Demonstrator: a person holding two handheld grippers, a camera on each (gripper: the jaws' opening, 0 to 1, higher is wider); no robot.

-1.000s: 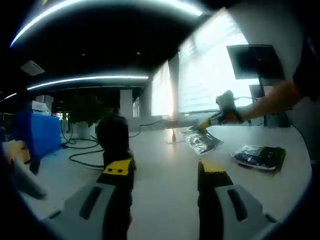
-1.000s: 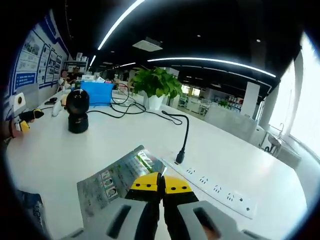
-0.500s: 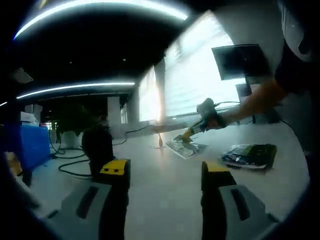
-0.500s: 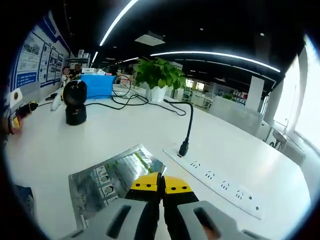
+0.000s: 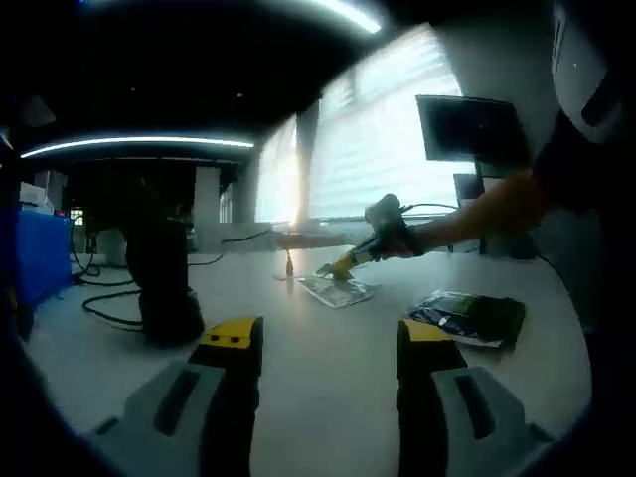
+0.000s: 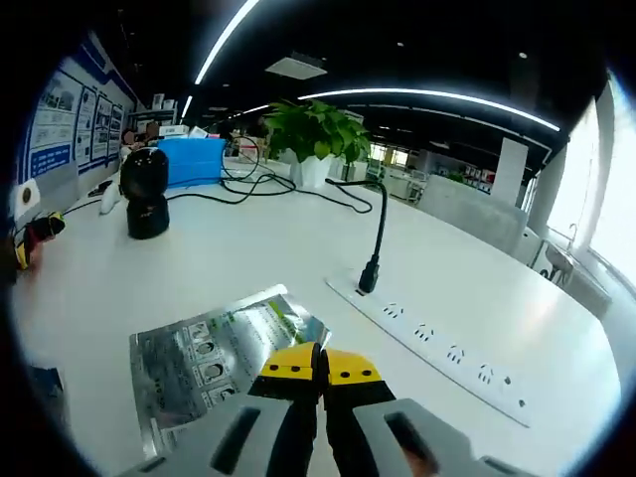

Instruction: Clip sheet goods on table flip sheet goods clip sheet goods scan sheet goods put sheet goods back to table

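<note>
A silvery printed sheet pack (image 6: 214,348) lies flat on the white table (image 6: 248,258), and my right gripper (image 6: 320,364) is shut on its near edge. In the left gripper view the same pack (image 5: 336,289) lies on the table with the right gripper (image 5: 345,266) on it, held by a person's hand. My left gripper (image 5: 316,338) stands open over bare table with nothing between its fingers. A dark blue sheet pack (image 5: 467,316) lies to its right.
A black round scanner (image 6: 146,192) stands at the far left of the table, also the scanner (image 5: 164,283) close on the left. A white power strip (image 6: 437,350) with a black cable (image 6: 378,234) lies right of the pack. A potted plant (image 6: 313,149) and blue box (image 6: 194,162) stand behind.
The right gripper has lowered the silvery pack from tilted in the air to lying flat on the table. The left gripper view has swung, so the scanner looms larger on its left.
</note>
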